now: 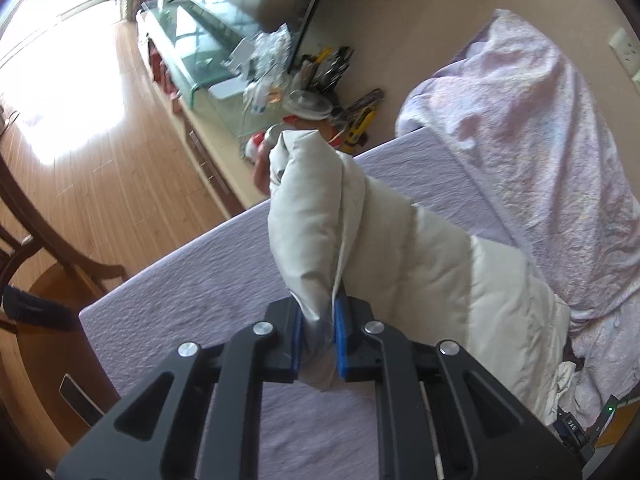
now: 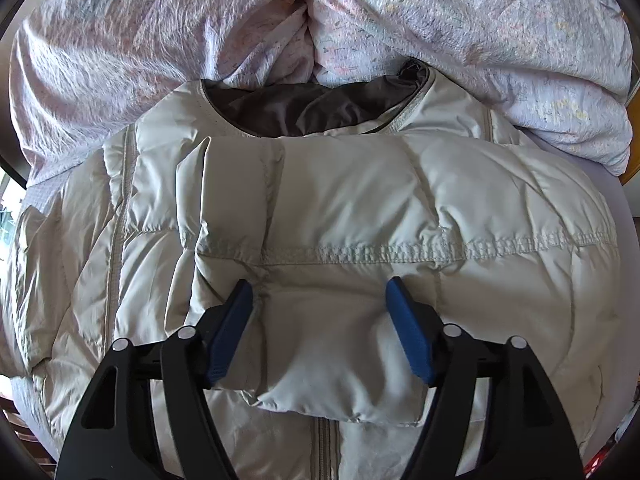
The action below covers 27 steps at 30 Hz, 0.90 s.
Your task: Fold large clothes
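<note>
We see a lavender-sheeted bed (image 1: 208, 292) beside wood flooring (image 1: 100, 152), cream quilted puffer jacket (image 2: 320, 208) lying across it, our left gripper (image 1: 319, 340) pinching its sleeve (image 1: 316, 216), right gripper (image 2: 320, 320) spread over folded padding.

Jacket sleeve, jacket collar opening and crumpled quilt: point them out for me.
jacket sleeve (image 1: 316, 216), left wrist view, on the puffy panel above the claw.
jacket collar opening (image 2: 316, 110), right wrist view, on the dark lining.
crumpled quilt (image 2: 460, 28), right wrist view, on its wrinkled top.

Sunlit wooden floor (image 1: 100, 152), beige wall (image 1: 420, 20), glass-topped cabinet (image 1: 188, 44), lilac-sheeted bed (image 1: 192, 304).
</note>
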Tool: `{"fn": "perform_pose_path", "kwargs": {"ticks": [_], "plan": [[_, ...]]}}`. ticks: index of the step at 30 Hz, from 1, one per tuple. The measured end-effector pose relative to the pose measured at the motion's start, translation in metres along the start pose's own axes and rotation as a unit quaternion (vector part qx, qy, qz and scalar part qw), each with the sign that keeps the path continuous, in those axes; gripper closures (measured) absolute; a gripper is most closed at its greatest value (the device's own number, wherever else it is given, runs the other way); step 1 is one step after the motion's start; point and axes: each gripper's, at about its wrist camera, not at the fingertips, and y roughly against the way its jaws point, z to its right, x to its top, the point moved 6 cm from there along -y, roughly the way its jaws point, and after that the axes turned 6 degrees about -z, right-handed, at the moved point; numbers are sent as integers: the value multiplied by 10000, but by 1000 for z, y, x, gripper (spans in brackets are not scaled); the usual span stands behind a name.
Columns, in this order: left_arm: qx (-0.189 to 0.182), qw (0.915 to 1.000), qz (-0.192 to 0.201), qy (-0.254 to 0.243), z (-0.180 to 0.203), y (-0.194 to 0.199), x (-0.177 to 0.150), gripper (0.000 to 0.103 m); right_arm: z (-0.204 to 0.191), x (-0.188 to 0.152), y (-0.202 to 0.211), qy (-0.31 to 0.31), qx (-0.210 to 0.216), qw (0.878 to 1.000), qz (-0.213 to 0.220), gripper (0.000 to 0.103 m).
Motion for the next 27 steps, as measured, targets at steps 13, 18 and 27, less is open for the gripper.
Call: {"fn": "perform_pose_path", "kwargs": {"ticks": [13, 18, 27], "plan": [[-1266, 9782, 496, -1573, 184, 70, -10, 91, 29, -33, 36, -70, 518, 9983, 268, 21], [-1641, 9617, 385, -2162, 258, 77, -41, 91, 48, -43, 49, -214, 656, 9971, 312, 20], [-2111, 9291, -16, -3036, 354, 69, -114, 91, 67, -49, 60, -421, 765, 9953, 428, 19]]}}
